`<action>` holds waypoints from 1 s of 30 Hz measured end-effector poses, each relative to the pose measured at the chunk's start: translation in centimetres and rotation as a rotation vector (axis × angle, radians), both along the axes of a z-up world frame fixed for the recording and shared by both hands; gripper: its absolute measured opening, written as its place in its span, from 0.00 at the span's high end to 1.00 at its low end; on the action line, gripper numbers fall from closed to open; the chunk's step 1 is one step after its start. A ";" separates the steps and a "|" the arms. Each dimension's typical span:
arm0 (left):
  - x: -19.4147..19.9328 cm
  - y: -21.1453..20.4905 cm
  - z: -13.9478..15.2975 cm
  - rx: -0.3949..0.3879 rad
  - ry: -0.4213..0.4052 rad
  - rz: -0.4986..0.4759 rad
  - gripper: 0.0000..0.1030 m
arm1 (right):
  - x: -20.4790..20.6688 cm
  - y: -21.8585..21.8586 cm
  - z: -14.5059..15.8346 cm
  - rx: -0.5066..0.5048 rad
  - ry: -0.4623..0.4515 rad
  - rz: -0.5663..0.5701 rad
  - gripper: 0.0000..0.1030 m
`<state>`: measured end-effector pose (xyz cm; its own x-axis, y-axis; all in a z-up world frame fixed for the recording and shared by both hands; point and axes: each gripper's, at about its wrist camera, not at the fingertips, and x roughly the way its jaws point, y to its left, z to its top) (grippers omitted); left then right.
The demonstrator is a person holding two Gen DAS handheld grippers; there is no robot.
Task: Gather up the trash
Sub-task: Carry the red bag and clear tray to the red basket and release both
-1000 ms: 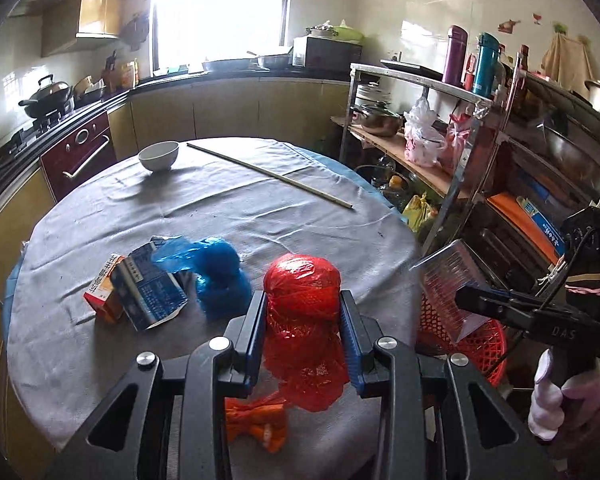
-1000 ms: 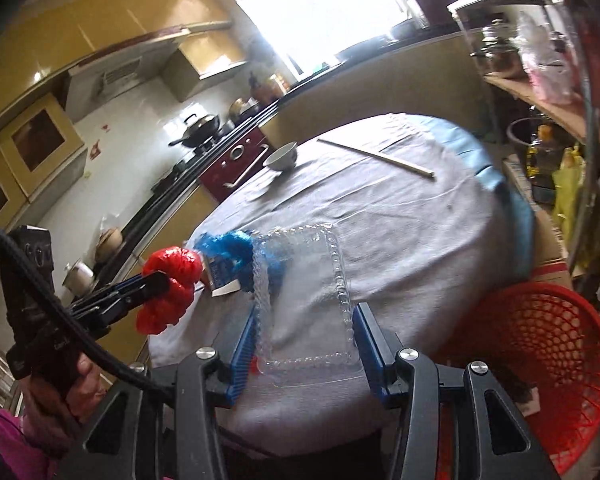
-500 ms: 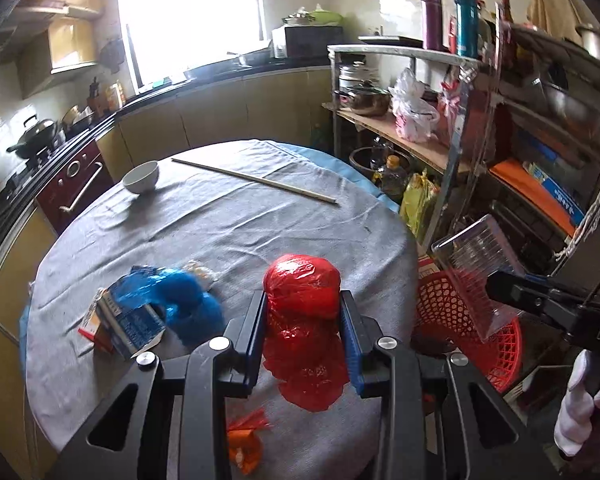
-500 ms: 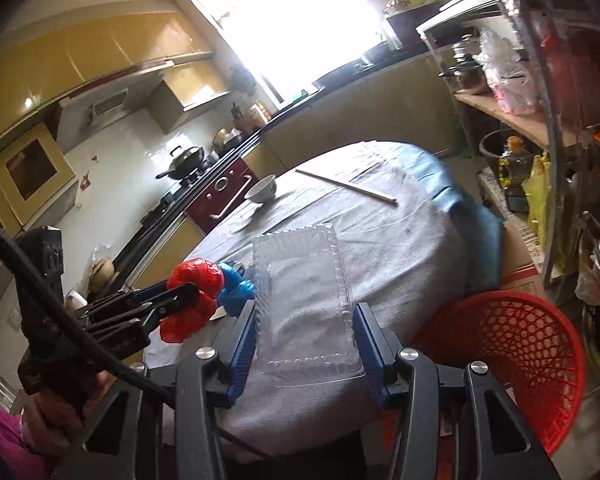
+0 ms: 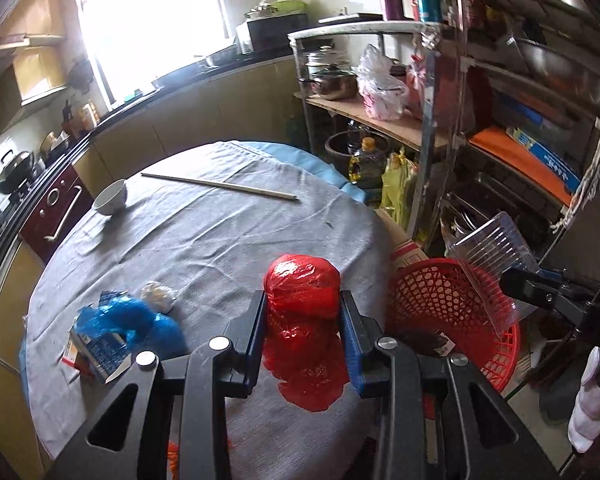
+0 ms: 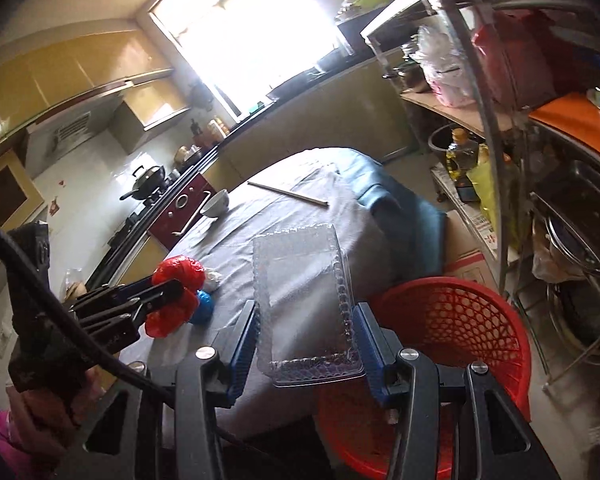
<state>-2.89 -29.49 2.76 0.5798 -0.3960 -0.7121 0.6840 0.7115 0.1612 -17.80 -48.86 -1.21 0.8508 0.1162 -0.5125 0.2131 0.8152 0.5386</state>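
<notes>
Left tool (image 5: 303, 332): pads pinch a red plastic bag (image 5: 302, 286), knotted bulb above the pads, loose tail hanging below. Right tool (image 6: 305, 342): pads clamp a clear plastic clamshell tray (image 6: 302, 300) by its long sides.

Change noted: since a second ago both tools have carried their loads off the near part of the table (image 5: 220, 236) toward its right edge. The red basket (image 5: 440, 300), formerly at the margin of view, now sits just beyond both tools. Judgement: both items are nearly over the drop point; release comes next.

Orientation: the tray's long axis runs forward along the tool's fingers, far end raised. The bag's long axis runs bulb-up, tail-down.

Remaining on the table's near-left edge: blue bag (image 5: 140, 320), carton (image 5: 96, 354), white wad (image 5: 158, 294).
</notes>
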 end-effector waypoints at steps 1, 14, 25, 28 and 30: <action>-0.2 -0.5 -0.1 0.007 -0.002 -0.009 0.65 | -0.1 -0.2 -0.2 0.003 0.001 -0.007 0.51; -2.0 -6.8 -2.4 0.085 0.018 -0.136 0.65 | -2.2 -3.8 -2.1 0.047 0.024 -0.102 0.50; -2.7 -10.3 -5.4 0.146 0.081 -0.206 0.64 | -3.4 -6.1 -4.6 0.097 0.073 -0.151 0.49; -2.5 -11.0 -6.3 0.148 0.139 -0.220 0.63 | -3.5 -6.5 -5.3 0.109 0.088 -0.157 0.49; -2.2 -11.3 -6.9 0.142 0.192 -0.232 0.61 | -3.5 -6.9 -5.8 0.133 0.102 -0.160 0.49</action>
